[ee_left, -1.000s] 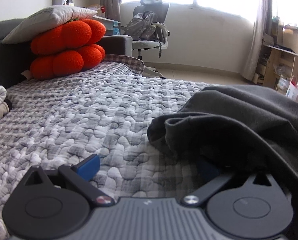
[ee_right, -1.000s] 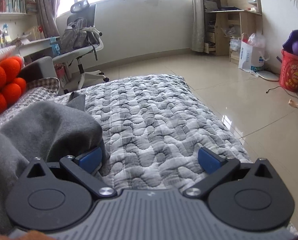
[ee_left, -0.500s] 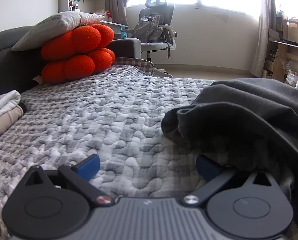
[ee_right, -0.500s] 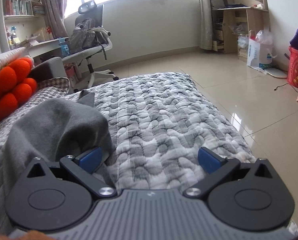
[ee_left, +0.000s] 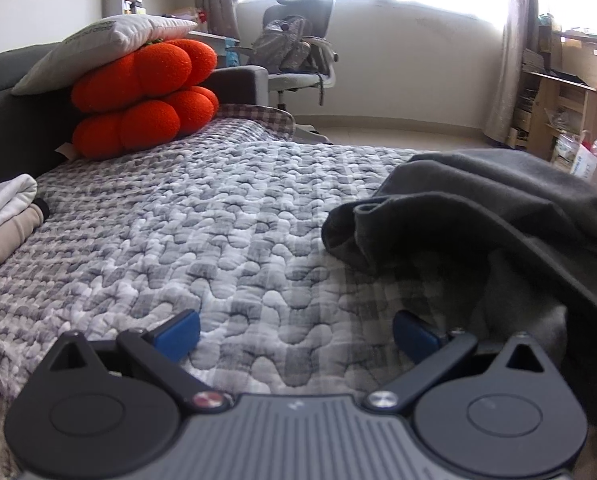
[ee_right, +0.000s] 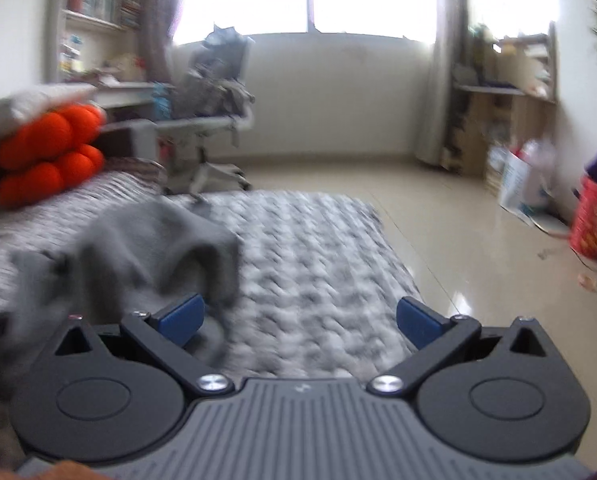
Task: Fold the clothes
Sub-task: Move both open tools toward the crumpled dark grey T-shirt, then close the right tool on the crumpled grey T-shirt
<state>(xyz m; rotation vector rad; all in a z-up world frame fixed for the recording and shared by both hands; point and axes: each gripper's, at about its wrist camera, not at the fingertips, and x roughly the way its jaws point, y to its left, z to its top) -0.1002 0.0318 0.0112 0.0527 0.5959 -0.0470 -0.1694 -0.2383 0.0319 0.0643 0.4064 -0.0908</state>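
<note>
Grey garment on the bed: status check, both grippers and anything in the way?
Left gripper open, empty. Right gripper open, empty. Grey garment crumpled on quilt, unfolded. Folded clothes far left, clear of it.

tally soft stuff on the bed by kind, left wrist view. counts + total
Crumpled dark grey garment: 1
Folded clothes stacked at the left edge, white cotton piece over beige piece: 2
Orange lobed plush cushions, one stacked on the other: 2
White pillow on top of the cushions: 1
Total: 6
</note>
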